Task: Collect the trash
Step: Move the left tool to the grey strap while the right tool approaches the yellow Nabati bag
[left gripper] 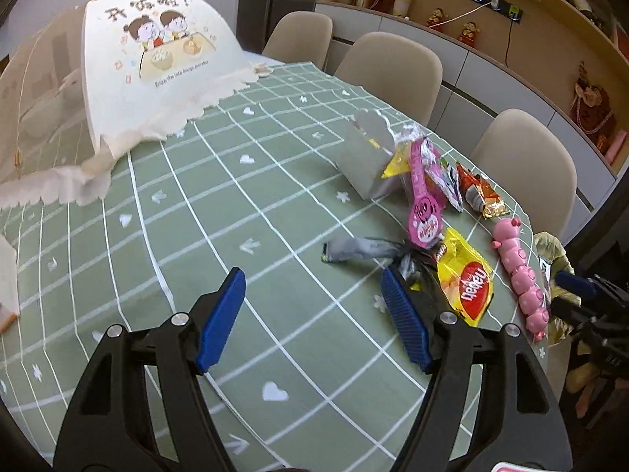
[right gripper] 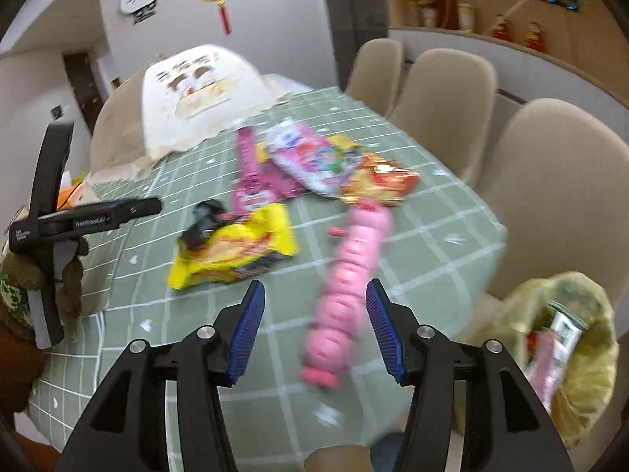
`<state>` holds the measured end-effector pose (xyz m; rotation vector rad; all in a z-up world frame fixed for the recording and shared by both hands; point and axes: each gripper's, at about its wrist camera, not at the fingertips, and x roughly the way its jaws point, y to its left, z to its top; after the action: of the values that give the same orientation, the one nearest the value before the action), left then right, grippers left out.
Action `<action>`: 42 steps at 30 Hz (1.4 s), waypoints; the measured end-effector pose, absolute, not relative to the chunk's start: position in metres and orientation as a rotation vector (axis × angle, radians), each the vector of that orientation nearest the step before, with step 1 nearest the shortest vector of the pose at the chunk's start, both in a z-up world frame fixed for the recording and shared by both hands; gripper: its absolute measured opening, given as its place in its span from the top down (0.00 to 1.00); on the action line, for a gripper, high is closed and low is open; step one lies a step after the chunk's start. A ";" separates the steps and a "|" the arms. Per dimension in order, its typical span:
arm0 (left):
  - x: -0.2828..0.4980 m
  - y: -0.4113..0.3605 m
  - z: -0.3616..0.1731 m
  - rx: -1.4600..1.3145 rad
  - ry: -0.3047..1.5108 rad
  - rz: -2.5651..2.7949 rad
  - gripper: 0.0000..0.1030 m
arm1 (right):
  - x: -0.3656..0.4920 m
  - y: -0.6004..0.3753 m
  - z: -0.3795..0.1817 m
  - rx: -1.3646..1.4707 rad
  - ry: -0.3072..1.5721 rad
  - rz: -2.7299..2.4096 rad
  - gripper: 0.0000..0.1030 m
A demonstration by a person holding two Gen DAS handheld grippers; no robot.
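While the left gripper (left gripper: 314, 314) hung wide over the table (left gripper: 196, 236), its right finger hid part of a yellow wrapper (left gripper: 468, 287). The right gripper (right gripper: 314, 326), also wide, straddled a blurred pink toy (right gripper: 346, 287); a yellow-green bag (right gripper: 582, 338) stood cut off beyond.

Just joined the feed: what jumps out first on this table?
The pink caterpillar toy lies near the table's edge, right ahead of the open right tongs. Beside it sits a yellow wrapper among bright packets. A yellow-green trash bag gapes off the table's right edge.
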<state>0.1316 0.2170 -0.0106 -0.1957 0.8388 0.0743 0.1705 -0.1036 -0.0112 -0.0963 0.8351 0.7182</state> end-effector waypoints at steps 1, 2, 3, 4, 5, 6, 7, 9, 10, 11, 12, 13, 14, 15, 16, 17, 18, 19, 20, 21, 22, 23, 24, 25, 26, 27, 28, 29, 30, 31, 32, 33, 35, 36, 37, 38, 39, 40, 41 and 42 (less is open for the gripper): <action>0.132 0.219 -0.009 -0.196 0.830 0.071 0.34 | 0.172 -0.090 -0.014 -0.131 0.856 0.732 0.51; 0.131 0.222 -0.009 -0.203 0.822 0.066 0.34 | 0.174 -0.083 -0.016 -0.145 0.857 0.738 0.51; 0.130 0.227 -0.009 -0.225 0.813 0.054 0.34 | 0.174 -0.073 -0.016 -0.162 0.851 0.751 0.51; 0.130 0.230 -0.010 -0.241 0.811 0.047 0.34 | 0.176 -0.064 -0.017 -0.177 0.851 0.759 0.51; 0.130 0.234 -0.011 -0.255 0.814 0.039 0.34 | 0.179 -0.060 -0.018 -0.190 0.854 0.761 0.51; 0.130 0.236 -0.013 -0.261 0.822 0.032 0.34 | 0.184 -0.051 -0.020 -0.206 0.864 0.759 0.51; 0.131 0.238 -0.014 -0.262 0.829 0.029 0.34 | 0.188 -0.046 -0.021 -0.208 0.866 0.756 0.51; 0.132 0.243 -0.016 -0.269 0.840 0.036 0.34 | 0.200 -0.037 -0.024 -0.207 0.873 0.738 0.51; 0.132 0.246 -0.017 -0.276 0.841 0.043 0.34 | 0.204 -0.034 -0.026 -0.208 0.879 0.728 0.51; 0.132 0.248 -0.017 -0.282 0.842 0.046 0.34 | 0.208 -0.030 -0.029 -0.210 0.890 0.720 0.51; 0.132 0.252 -0.016 -0.291 0.844 0.049 0.34 | 0.209 -0.027 -0.034 -0.205 0.911 0.727 0.51; 0.132 0.255 -0.016 -0.298 0.845 0.056 0.34 | 0.207 -0.024 -0.038 -0.194 0.926 0.749 0.51; 0.132 0.258 -0.016 -0.304 0.845 0.066 0.34 | 0.203 -0.021 -0.042 -0.191 0.934 0.769 0.51; 0.132 0.262 -0.017 -0.314 0.846 0.076 0.34 | 0.196 -0.018 -0.047 -0.196 0.935 0.791 0.50; 0.132 0.264 -0.018 -0.324 0.850 0.075 0.34 | 0.186 -0.016 -0.048 -0.222 0.892 0.784 0.51; 0.133 0.265 -0.019 -0.329 0.855 0.072 0.34 | 0.181 -0.014 -0.049 -0.234 0.884 0.787 0.51; 0.133 0.265 -0.021 -0.336 0.864 0.066 0.34 | 0.175 -0.013 -0.049 -0.237 0.875 0.795 0.51; 0.134 0.264 -0.023 -0.339 0.873 0.059 0.34 | 0.171 -0.013 -0.049 -0.234 0.877 0.805 0.51; 0.135 0.263 -0.024 -0.339 0.879 0.054 0.34 | 0.169 -0.014 -0.048 -0.232 0.881 0.812 0.51; 0.135 0.260 -0.026 -0.335 0.887 0.047 0.34 | 0.166 -0.015 -0.048 -0.234 0.886 0.818 0.51; 0.135 0.258 -0.027 -0.330 0.891 0.042 0.34 | 0.165 -0.016 -0.048 -0.238 0.893 0.821 0.51; 0.135 0.255 -0.028 -0.325 0.895 0.036 0.34 | 0.164 -0.018 -0.048 -0.236 0.897 0.825 0.50; 0.135 0.252 -0.029 -0.314 0.899 0.027 0.34 | 0.164 -0.021 -0.048 -0.230 0.905 0.832 0.50; 0.135 0.248 -0.030 -0.304 0.903 0.020 0.34 | 0.164 -0.024 -0.048 -0.223 0.911 0.837 0.50; 0.134 0.245 -0.030 -0.295 0.904 0.011 0.34 | 0.162 -0.027 -0.048 -0.220 0.915 0.840 0.50; 0.134 0.241 -0.029 -0.287 0.906 0.002 0.34 | 0.160 -0.029 -0.048 -0.222 0.918 0.843 0.50; 0.134 0.239 -0.029 -0.282 0.906 -0.008 0.34 | 0.158 -0.031 -0.048 -0.235 0.918 0.846 0.50; 0.133 0.234 -0.027 -0.273 0.905 -0.030 0.34 | 0.156 -0.032 -0.047 -0.245 0.919 0.847 0.51; 0.132 0.229 -0.025 -0.265 0.903 -0.045 0.34 | 0.154 -0.034 -0.046 -0.252 0.921 0.836 0.51; 0.132 0.224 -0.023 -0.256 0.902 -0.061 0.34 | 0.152 -0.037 -0.044 -0.250 0.911 0.816 0.51; 0.131 0.219 -0.021 -0.247 0.901 -0.077 0.34 | 0.150 -0.040 -0.042 -0.252 0.888 0.792 0.51; 0.131 0.213 -0.020 -0.243 0.904 -0.096 0.34 | 0.146 -0.044 -0.038 -0.262 0.854 0.772 0.51; 0.133 0.204 -0.021 -0.243 0.922 -0.119 0.34 | 0.142 -0.049 -0.031 -0.284 0.812 0.746 0.51; 0.136 0.198 -0.023 -0.242 0.939 -0.132 0.34 | 0.141 -0.052 -0.029 -0.290 0.806 0.732 0.51; 0.138 0.192 -0.025 -0.238 0.953 -0.136 0.34 | 0.141 -0.056 -0.028 -0.289 0.807 0.724 0.51; 0.141 0.187 -0.027 -0.232 0.963 -0.132 0.34 | 0.142 -0.059 -0.027 -0.286 0.814 0.715 0.51; 0.145 0.182 -0.030 -0.221 0.972 -0.121 0.34 | 0.142 -0.064 -0.028 -0.278 0.829 0.702 0.51; 0.149 0.179 -0.032 -0.211 0.978 -0.112 0.35 | 0.143 -0.067 -0.029 -0.269 0.839 0.697 0.51; 0.153 0.176 -0.034 -0.196 0.983 -0.103 0.39 | 0.143 -0.070 -0.029 -0.259 0.848 0.695 0.51; 0.158 0.174 -0.038 -0.166 0.994 -0.072 0.40 | 0.143 -0.074 -0.031 -0.235 0.868 0.698 0.51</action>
<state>0.1585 0.1736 -0.0376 -0.1657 0.9940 -0.0715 0.1429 -0.0736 -0.0315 -0.2353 0.8676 0.6977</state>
